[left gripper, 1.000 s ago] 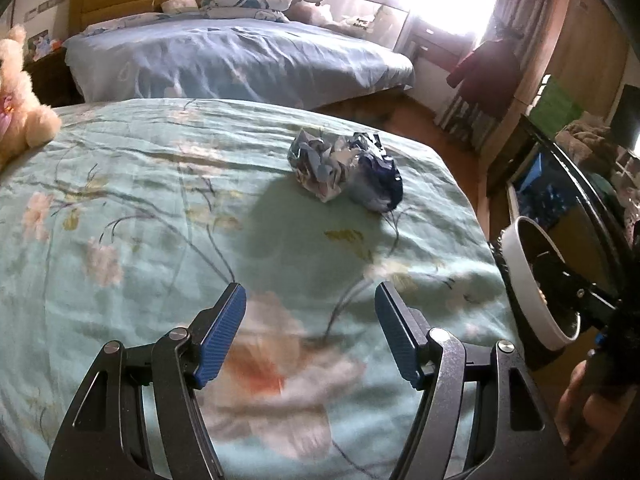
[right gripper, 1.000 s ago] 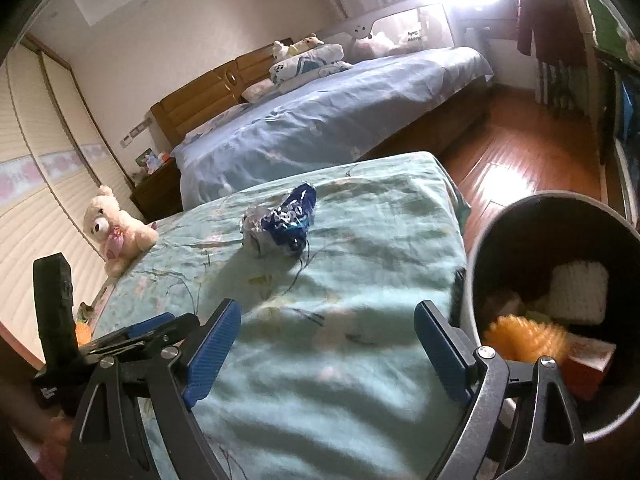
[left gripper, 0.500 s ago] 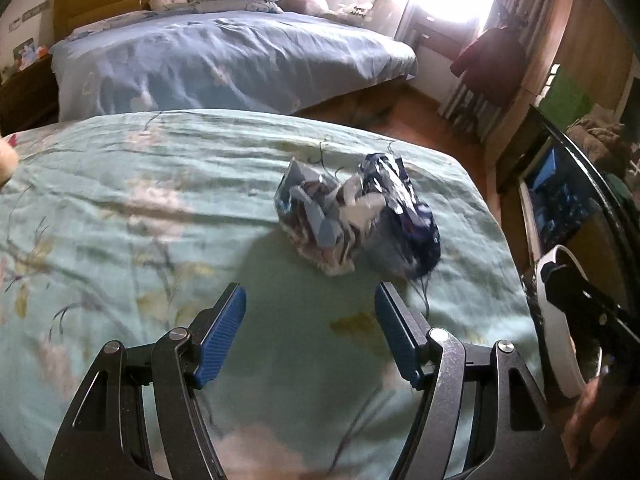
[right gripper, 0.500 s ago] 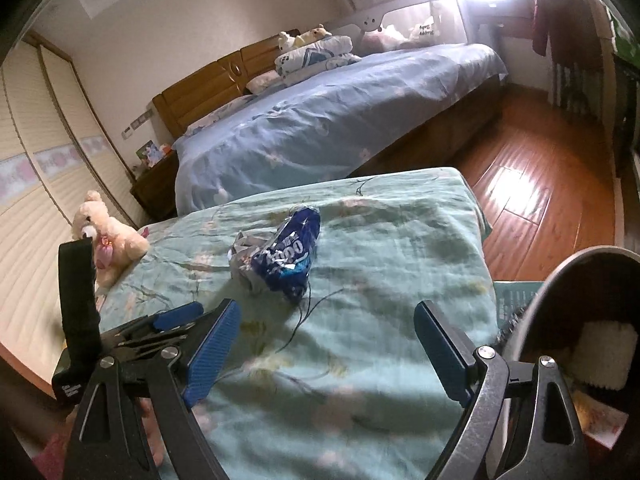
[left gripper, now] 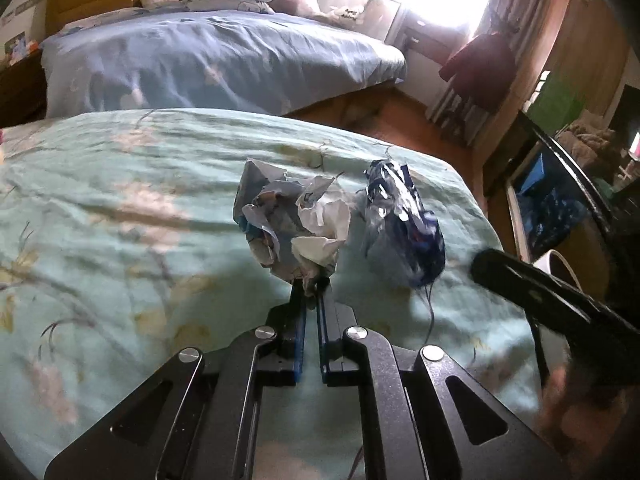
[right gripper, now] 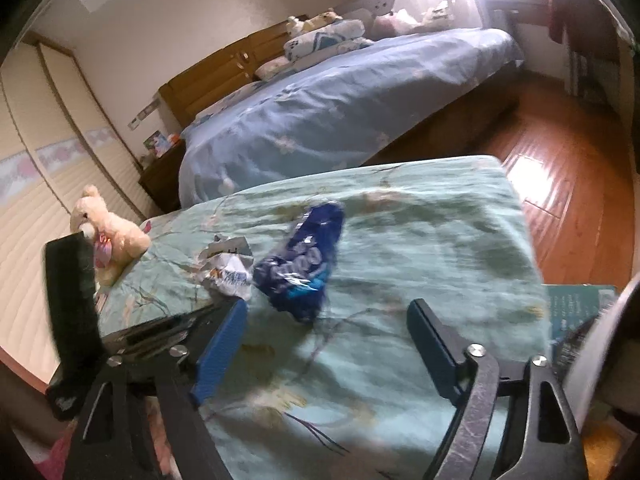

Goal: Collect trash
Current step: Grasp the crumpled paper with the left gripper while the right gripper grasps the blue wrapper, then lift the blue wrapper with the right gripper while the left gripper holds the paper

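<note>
A crumpled white and pale blue paper wad (left gripper: 294, 226) lies on the teal flowered bedspread (left gripper: 120, 208). My left gripper (left gripper: 310, 290) is shut on the wad's near lower edge. A dark blue crinkled snack wrapper (left gripper: 404, 224) lies just right of the wad. In the right wrist view the wrapper (right gripper: 300, 268) sits ahead of my open, empty right gripper (right gripper: 328, 332), with the wad (right gripper: 228, 268) to its left. The trash bin's rim (right gripper: 600, 344) shows at the right edge.
A cream teddy bear (right gripper: 108, 236) sits on the bedspread's far left. A second bed with a blue cover (left gripper: 208, 60) stands behind, across a strip of wooden floor (right gripper: 568, 184). The bin's white rim (left gripper: 560, 264) shows beside the bed's right edge, behind my right gripper's handle.
My left gripper moved forward to the paper wad and shut on its near edge. My right gripper swung left and closer to the blue wrapper, so the bin slid to the frame's edge.
</note>
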Demonstrator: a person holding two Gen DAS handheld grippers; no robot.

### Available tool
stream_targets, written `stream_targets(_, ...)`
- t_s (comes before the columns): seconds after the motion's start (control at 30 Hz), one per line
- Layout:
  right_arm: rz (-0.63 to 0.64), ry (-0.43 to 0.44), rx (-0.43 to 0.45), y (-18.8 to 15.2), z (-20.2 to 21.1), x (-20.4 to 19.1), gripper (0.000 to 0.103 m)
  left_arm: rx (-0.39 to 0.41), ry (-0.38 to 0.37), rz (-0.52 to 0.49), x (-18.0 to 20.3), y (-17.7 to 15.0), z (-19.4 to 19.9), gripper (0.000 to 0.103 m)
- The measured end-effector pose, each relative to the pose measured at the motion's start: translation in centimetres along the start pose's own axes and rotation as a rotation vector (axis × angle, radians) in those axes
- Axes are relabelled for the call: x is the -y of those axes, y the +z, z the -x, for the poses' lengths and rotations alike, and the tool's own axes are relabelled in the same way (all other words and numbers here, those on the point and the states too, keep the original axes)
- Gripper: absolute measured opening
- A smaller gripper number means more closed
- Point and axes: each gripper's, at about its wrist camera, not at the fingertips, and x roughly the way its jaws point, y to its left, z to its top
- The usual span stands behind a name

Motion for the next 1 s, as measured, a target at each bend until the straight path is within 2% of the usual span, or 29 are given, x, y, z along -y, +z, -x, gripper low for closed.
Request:
stream_targets(0.17, 0.007, 0.011, -0.021, 0.5, -2.8, -1.4, 0.070, -0.006, -0.007, 0.035, -1.1, -1.9, 1.7, 0.005)
stream_targets(0.23, -0.003, 0.021, -0.036, 0.7, -3.8, -1.6, 0.063, -0.008, -0.006, 0.047, -1.3, -2.5, 2.1, 0.005)
stream_targets(0.3, 0.000, 0.016, -0.050, 0.6, -4.7, -1.9, 0.048, -0.008, -0.008, 0.059, -1.5, -2.9, 2.4, 0.005)
stream_targets(0.4, 0.010, 0.010, -0.033, 0.2, -4.1, -2.2, 0.043, -0.005, -0.012, 0.076, -1.8, -3.6, 3.2, 0.005)
stream_targets(0.6, 0.028, 0.007, -0.005, -1.6, -0.8, -2.2, 0.040, 0.007, -0.021, 0.062, -0.8, -4.8, 4.6, 0.004)
stream_targets(1.0, -0.022, -0.004, 0.043, -6.7, 6.5, -1.5, 0.040, 0.015, -0.042, 0.009, 2.6, -7.4, 7.4, 0.004)
